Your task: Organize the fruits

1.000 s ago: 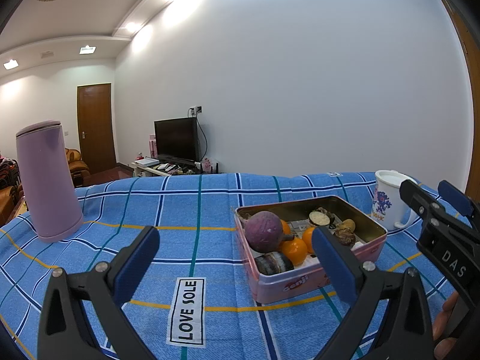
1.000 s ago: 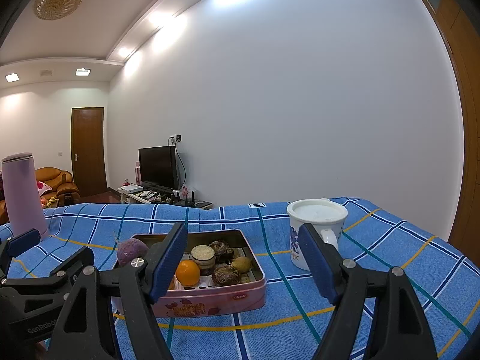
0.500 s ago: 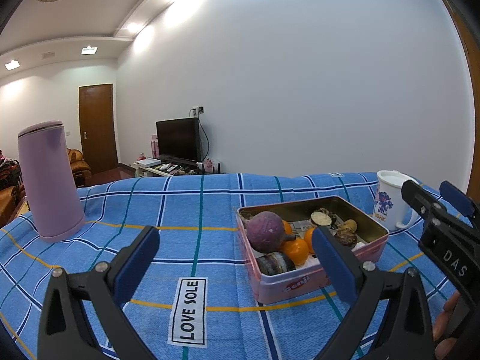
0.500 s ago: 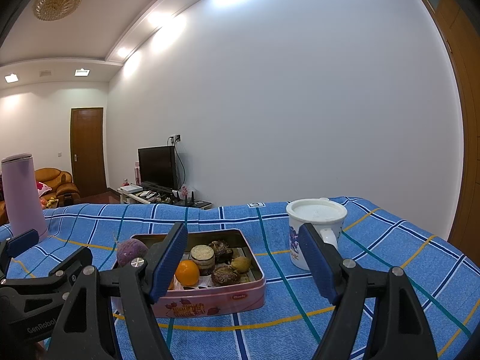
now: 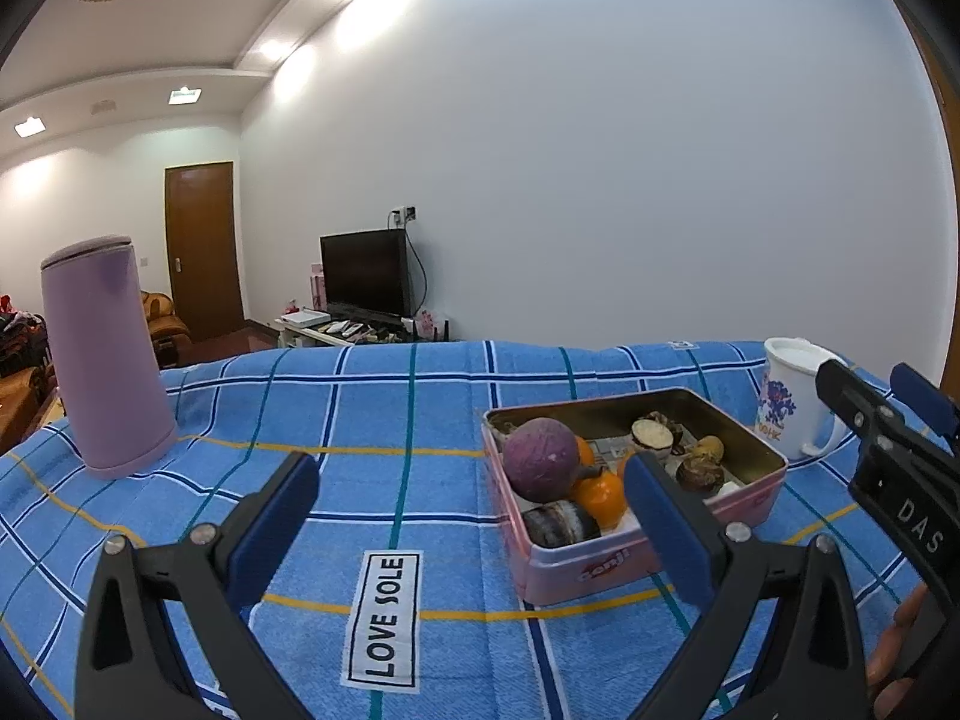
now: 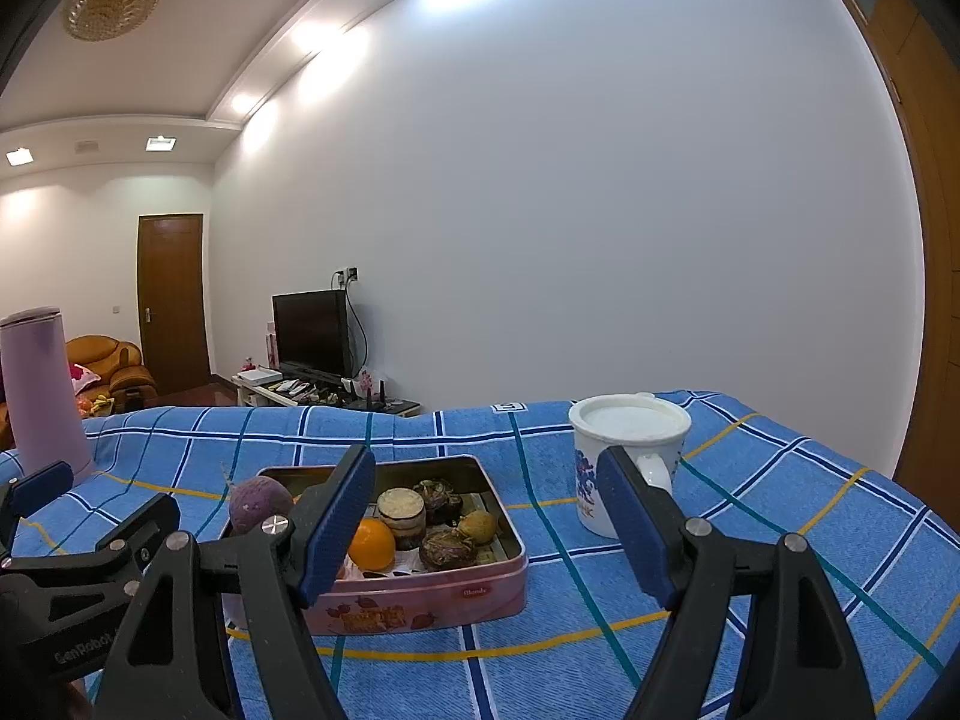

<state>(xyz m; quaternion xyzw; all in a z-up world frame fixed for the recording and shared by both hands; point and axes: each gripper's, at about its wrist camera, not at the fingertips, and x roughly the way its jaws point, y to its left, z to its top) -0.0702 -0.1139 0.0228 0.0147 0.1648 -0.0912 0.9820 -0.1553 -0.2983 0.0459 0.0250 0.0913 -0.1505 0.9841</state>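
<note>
A pink tin box (image 5: 606,561) (image 6: 420,603) sits on the blue checked cloth and holds several fruits: a round purple fruit (image 5: 540,459) (image 6: 259,503), an orange (image 5: 600,498) (image 6: 372,551), a cut dark fruit with a pale face (image 6: 401,509) and brown ones (image 6: 447,547). My left gripper (image 5: 468,516) hovers open to the left of the box with nothing between its fingers. My right gripper (image 6: 486,522) is open too, just in front of the box, empty.
A tall lilac flask (image 5: 105,354) (image 6: 42,390) stands at the left of the cloth. A white mug (image 6: 624,456) (image 5: 792,402) stands right of the box. A "LOVE SOLE" label (image 5: 384,618) lies on the blue cloth (image 5: 360,396). A hand (image 5: 900,654) shows at the lower right.
</note>
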